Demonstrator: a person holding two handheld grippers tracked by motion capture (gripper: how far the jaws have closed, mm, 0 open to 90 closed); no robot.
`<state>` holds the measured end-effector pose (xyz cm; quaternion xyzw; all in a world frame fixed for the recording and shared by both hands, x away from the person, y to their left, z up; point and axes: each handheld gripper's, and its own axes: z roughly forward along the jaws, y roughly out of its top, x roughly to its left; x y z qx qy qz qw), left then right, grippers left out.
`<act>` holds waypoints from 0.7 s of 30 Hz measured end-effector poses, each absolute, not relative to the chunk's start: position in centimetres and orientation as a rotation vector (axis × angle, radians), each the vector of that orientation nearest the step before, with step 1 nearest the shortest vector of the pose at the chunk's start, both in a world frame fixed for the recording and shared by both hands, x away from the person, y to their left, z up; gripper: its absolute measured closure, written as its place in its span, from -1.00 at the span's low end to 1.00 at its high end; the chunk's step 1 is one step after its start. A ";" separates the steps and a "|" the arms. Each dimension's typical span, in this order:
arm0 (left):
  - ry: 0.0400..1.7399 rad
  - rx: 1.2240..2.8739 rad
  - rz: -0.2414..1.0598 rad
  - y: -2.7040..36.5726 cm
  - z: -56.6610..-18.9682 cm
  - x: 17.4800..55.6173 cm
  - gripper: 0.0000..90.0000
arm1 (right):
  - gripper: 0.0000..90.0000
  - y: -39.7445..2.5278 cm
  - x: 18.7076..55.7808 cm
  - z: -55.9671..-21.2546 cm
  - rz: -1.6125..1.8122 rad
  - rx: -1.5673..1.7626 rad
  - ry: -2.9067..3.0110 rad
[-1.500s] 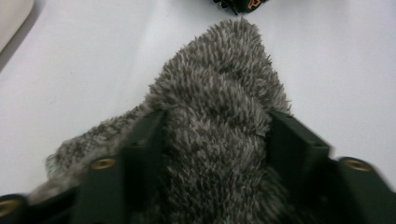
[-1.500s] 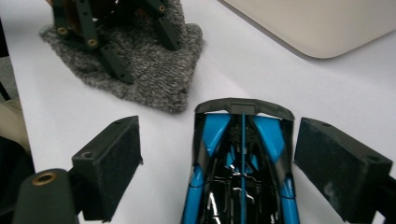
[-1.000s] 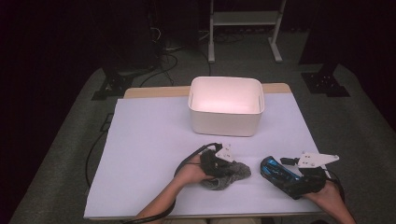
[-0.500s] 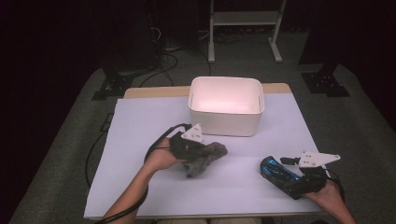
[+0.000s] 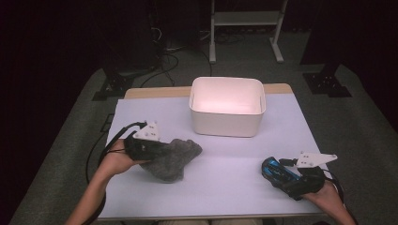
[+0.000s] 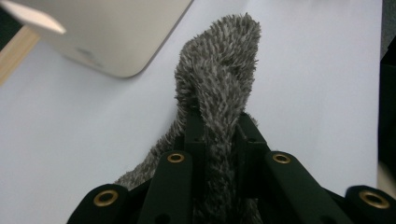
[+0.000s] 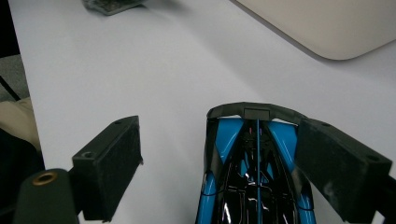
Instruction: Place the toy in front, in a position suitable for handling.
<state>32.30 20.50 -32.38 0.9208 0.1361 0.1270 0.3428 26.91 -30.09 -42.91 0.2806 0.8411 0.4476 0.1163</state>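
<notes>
Left gripper view: left claw [image 6: 219, 140] pinching the grey fuzzy cloth [image 6: 219, 79]; next lift it toward the white bin [image 5: 227, 105] ahead. Right claw [image 7: 219, 158] gapes around the blue toy car [image 7: 254, 177].

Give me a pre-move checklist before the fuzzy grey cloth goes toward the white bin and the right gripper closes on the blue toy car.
1. Left gripper clamped on the fuzzy grey cloth: ok, cloth pinched between the jaws.
2. Cloth clear of the table: cannot tell, its lower end may be touching.
3. White bin ready to receive: ok, upright, open top, nothing seen inside.
4. Path from cloth to bin: ok, bare surface between them.
5. Right gripper open around the blue toy car: ok, jaws spread.
6. Car centred between the jaws: not ok, it sits against one jaw with a wide gap to the other.
</notes>
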 end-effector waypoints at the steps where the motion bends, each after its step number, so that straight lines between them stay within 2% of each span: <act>1: 0.354 2.393 0.330 20.5 -32.4 32.3 0.76 | -0.70 -30.1 26.9 -42.9 1.311 0.822 2.463; 6: 0.435 2.357 0.381 24.5 -30.5 31.0 0.76 | -0.70 -29.9 27.0 -43.0 1.309 0.830 2.468; 12: 0.492 2.391 0.447 26.9 -29.4 30.2 0.76 | -0.70 -29.6 27.1 -43.1 1.303 0.827 2.476; 15: 0.544 2.443 0.456 27.5 -30.6 30.2 0.76 | -0.70 -29.5 27.0 -43.2 1.298 0.826 2.484; 21: 0.566 2.475 0.363 26.2 -34.9 31.1 0.76 | -0.70 -29.5 27.0 -43.2 1.297 0.826 2.487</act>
